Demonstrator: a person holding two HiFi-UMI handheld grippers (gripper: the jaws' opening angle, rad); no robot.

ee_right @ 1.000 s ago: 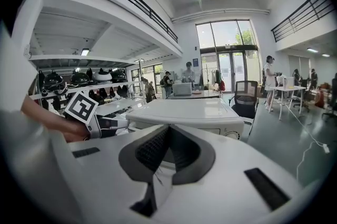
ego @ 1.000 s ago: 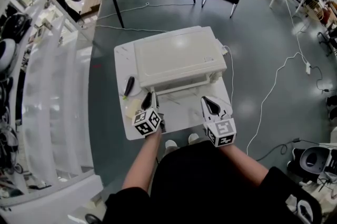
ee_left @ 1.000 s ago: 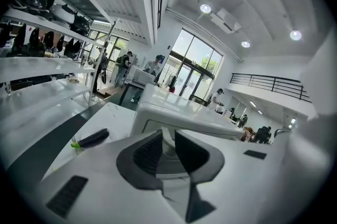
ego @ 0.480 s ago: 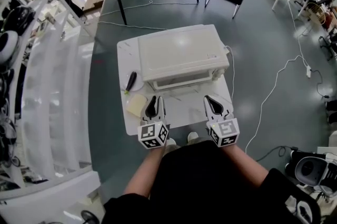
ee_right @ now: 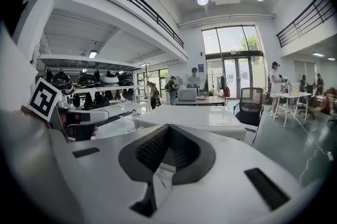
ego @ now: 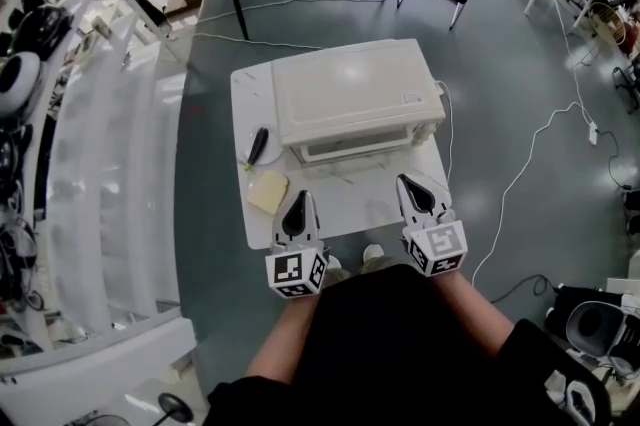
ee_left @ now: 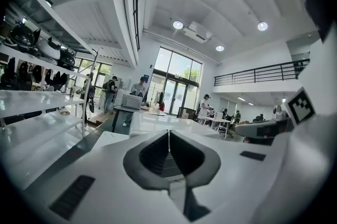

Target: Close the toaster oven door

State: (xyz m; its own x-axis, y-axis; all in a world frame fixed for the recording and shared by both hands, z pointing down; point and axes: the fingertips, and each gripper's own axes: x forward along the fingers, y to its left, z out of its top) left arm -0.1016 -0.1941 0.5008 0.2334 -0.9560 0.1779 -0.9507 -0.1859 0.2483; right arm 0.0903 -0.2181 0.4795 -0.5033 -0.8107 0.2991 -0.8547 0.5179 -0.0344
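Toaster oven point(ego: 350, 94): white, at 12 o'clock on my white table point(ego: 345, 204); its door faces me and looks shut against the front, though the steep head view leaves me unsure; left gripper point(ego: 299, 199): at 7 o'clock over the table, well apart from the oven, jaws pressed together on nothing; right gripper point(ego: 406, 182): at 5 o'clock, jaws likewise together and empty, near the oven front but not touching; dark slim item point(ego: 257, 145): at 9 o'clock, beside the oven; pale yellow slab point(ego: 268, 191): just at its 6 o'clock.
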